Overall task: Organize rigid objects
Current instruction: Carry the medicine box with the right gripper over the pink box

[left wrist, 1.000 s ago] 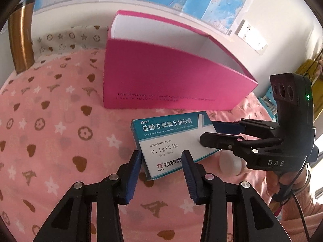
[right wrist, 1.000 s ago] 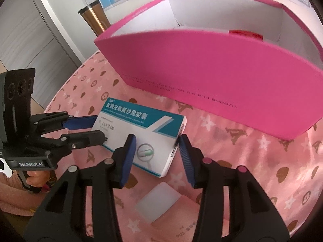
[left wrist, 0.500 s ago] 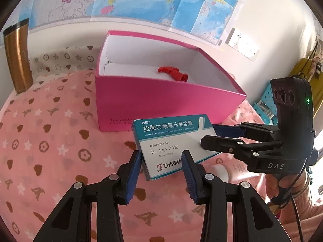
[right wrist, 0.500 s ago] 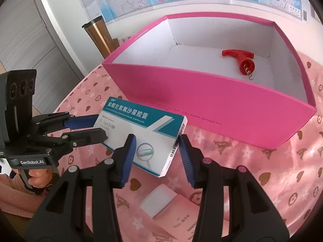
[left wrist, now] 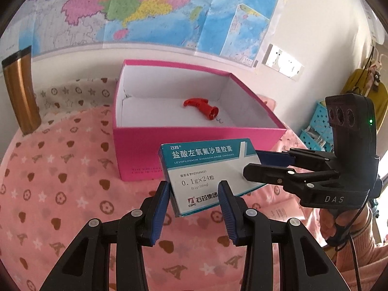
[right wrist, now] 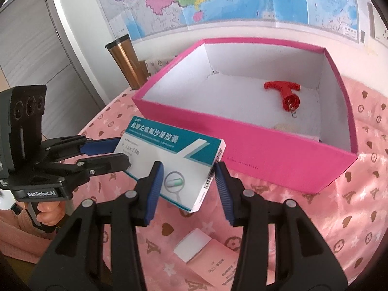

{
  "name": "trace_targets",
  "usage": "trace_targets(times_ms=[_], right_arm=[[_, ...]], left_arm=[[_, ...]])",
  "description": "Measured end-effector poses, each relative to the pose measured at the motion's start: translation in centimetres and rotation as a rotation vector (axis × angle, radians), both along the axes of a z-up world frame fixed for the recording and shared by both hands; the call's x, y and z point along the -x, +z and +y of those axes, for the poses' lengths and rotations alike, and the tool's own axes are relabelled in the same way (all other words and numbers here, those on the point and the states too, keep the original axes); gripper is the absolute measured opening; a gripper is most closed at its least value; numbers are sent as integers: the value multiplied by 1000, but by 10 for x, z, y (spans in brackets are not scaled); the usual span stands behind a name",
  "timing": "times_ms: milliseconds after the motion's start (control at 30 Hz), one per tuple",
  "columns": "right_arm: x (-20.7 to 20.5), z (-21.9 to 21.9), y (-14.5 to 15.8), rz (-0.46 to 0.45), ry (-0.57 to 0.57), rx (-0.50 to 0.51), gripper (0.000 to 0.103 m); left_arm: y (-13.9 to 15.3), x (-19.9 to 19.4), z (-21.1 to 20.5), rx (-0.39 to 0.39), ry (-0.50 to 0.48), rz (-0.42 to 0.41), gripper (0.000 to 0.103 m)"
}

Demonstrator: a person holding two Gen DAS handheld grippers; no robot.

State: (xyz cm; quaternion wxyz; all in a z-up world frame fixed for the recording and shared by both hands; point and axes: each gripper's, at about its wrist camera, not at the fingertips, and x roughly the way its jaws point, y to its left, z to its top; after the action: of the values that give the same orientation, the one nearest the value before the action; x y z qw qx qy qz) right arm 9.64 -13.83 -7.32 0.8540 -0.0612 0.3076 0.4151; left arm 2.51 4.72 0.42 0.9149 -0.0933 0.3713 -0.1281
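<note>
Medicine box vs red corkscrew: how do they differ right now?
The medicine box is held off the cloth, gripped by both the left gripper and the right gripper; the red corkscrew lies loose inside the pink box. The medicine box is a flat teal-and-white carton; the corkscrew is a red T-handled tool with a metal spiral. Both are rigid items.

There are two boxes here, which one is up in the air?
The small teal and white medicine box, held between the left gripper and the right gripper. The big open pink box sits on the cloth.
</note>
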Motion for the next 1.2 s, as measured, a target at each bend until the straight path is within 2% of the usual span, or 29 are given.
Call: trace_targets(times_ms=[467,1200], right_arm=[[-1,1,25,-52,1,-27,47],[-25,10,51,-77,-11,-63,47]], left_arm=[[23,-4,0,-29,4,-71,43],[42,-33,7,-71,24,-105,43]])
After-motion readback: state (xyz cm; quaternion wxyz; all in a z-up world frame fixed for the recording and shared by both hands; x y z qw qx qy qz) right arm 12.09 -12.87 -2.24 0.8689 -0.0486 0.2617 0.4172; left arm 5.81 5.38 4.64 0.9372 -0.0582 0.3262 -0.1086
